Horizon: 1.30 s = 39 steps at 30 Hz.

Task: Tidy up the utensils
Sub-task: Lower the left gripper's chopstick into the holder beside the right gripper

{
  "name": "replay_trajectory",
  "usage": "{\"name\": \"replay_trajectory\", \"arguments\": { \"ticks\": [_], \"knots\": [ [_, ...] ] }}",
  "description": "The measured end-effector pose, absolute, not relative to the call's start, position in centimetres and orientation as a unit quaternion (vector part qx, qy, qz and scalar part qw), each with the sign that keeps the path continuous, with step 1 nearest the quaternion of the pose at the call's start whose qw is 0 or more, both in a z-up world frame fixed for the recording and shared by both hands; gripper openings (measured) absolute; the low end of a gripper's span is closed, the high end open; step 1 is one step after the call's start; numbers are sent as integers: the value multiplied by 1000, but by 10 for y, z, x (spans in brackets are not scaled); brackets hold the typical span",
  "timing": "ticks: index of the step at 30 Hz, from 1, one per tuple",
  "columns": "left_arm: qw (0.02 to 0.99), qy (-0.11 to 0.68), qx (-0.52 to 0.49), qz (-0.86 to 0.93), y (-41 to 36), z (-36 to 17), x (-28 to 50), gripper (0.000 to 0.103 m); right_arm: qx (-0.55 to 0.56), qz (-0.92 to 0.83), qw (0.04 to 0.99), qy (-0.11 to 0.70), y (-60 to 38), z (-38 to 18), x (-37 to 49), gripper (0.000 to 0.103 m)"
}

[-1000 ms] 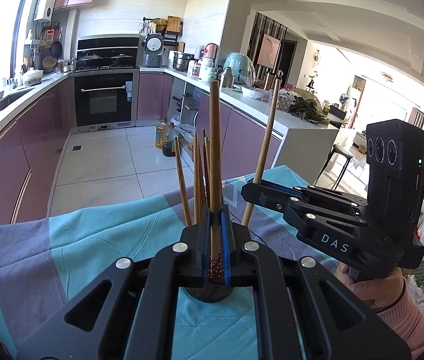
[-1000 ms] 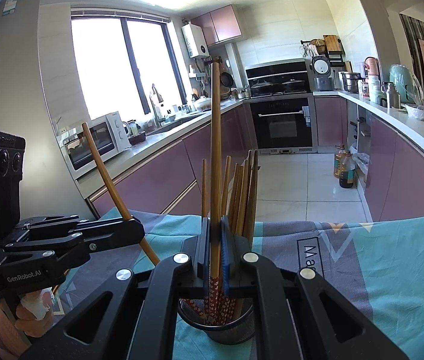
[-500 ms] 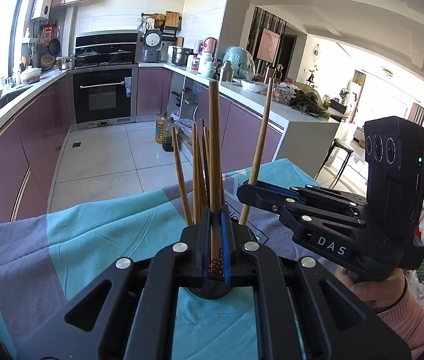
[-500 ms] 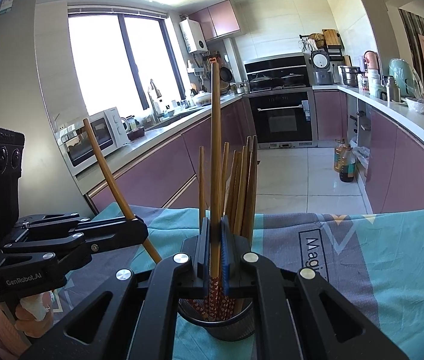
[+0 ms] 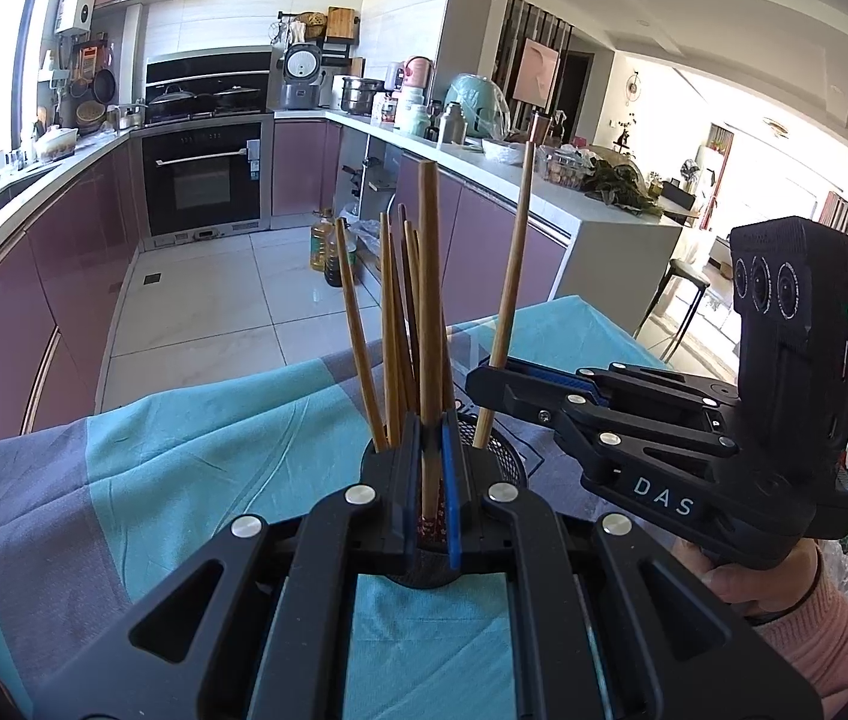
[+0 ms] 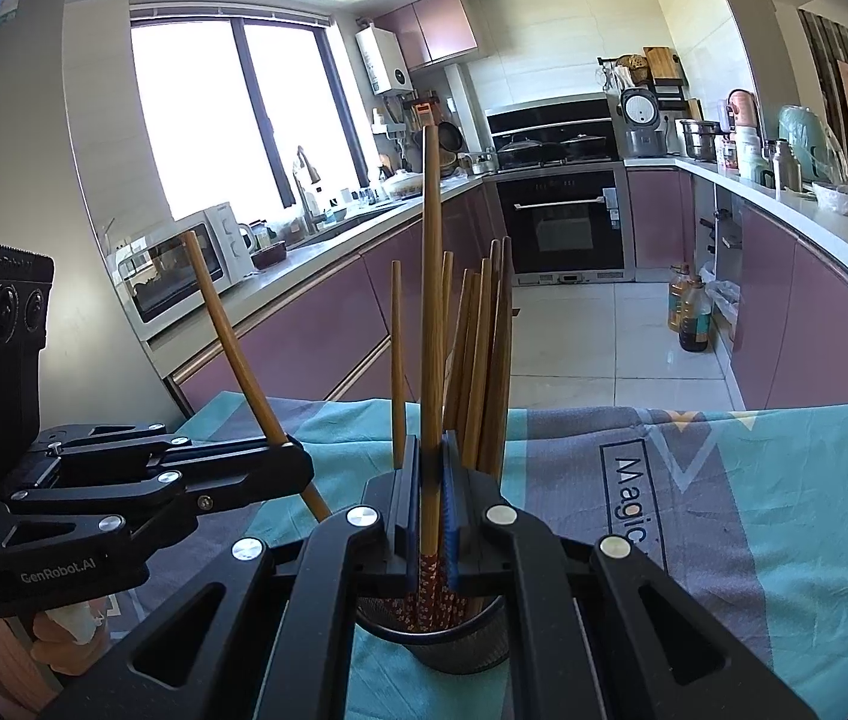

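Note:
A black mesh holder (image 6: 454,642) stands on the teal and grey cloth (image 6: 754,510) with several wooden chopsticks (image 6: 484,360) upright in it. My right gripper (image 6: 431,510) is shut on one chopstick (image 6: 431,276) whose patterned tip reaches into the holder. My left gripper (image 5: 431,480) is shut on another chopstick (image 5: 429,276), also over the holder (image 5: 502,456). Each gripper shows in the other's view: the right one (image 5: 484,381) with its chopstick (image 5: 514,252), the left one (image 6: 298,468) with its chopstick (image 6: 232,348).
The cloth covers a table whose far edge (image 5: 244,384) drops to the tiled kitchen floor (image 5: 214,300). Purple cabinets (image 6: 304,330), an oven (image 6: 568,228) and cluttered counters (image 5: 484,150) lie beyond. Oil bottles (image 6: 691,312) stand on the floor.
Both grippers have sunk slightly with their chopsticks, so the tips sit a little deeper in the holder. Both stay shut.

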State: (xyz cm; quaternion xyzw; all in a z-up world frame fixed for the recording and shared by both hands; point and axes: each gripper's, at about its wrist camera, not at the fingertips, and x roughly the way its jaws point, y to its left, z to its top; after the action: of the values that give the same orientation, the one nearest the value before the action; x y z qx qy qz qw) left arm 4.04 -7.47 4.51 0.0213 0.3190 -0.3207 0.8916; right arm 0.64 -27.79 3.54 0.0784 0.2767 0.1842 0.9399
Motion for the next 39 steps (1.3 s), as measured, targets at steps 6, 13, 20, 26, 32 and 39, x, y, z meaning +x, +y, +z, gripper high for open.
{"name": "replay_trajectory", "arguments": {
  "ticks": [6, 13, 20, 26, 32, 39],
  "knots": [
    [889, 326, 26, -321, -80, 42, 44, 7, 79, 184, 938, 282, -277, 31, 8, 6],
    [888, 328, 30, -322, -82, 39, 47, 7, 79, 185, 936, 290, -277, 26, 11, 6],
    [887, 334, 28, -318, -82, 35, 54, 7, 75, 185, 934, 298, -275, 20, 14, 6],
    [885, 340, 29, -316, -85, 29, 61, 8, 75, 185, 933, 300, -274, 19, 15, 6],
    [883, 346, 30, -314, -85, 23, 66, 8, 72, 185, 932, 305, -273, 17, 17, 6],
    [882, 350, 28, -314, -85, 20, 77, 8, 74, 185, 930, 308, -272, 13, 22, 6]
  ]
}}
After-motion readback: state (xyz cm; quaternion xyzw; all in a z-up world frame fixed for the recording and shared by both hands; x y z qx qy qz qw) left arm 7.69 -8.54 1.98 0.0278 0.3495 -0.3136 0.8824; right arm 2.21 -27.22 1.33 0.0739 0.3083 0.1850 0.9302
